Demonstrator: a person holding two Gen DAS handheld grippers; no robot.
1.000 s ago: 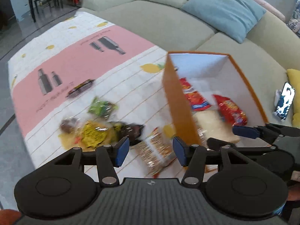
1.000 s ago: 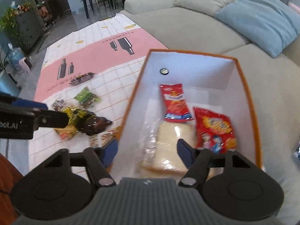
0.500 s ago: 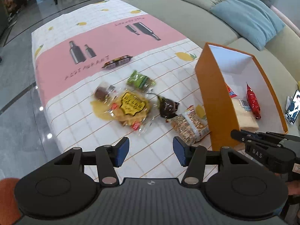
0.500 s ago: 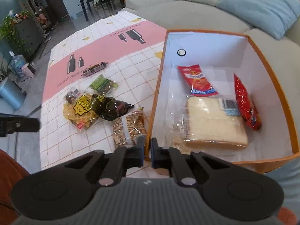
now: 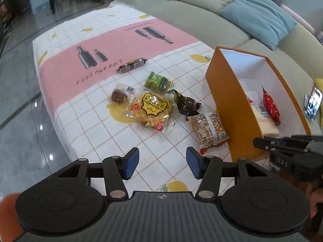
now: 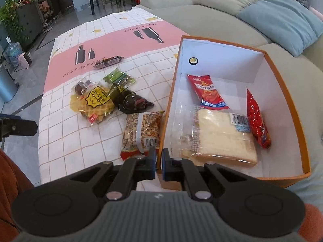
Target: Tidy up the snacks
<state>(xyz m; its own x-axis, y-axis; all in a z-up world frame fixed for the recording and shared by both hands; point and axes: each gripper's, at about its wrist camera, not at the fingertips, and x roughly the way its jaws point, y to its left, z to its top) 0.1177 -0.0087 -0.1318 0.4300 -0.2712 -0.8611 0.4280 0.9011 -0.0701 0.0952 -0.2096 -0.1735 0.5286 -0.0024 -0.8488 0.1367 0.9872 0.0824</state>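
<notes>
While right gripper [image 6: 158, 162] pinches orange box [image 6: 164, 121] wall, left gripper [image 5: 159, 166] hovers level, fingers wide, w/ nothing held.

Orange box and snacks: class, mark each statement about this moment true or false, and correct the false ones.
1. The right gripper is shut on the orange box wall. True.
2. The left gripper holds the waffle pack. False: it is open, holding nothing.
3. The bread pack lies inside the box. True.
4. The green snack pack is in the box. False: it lies on the tablecloth.
5. Two red packets are in the box. True.
</notes>
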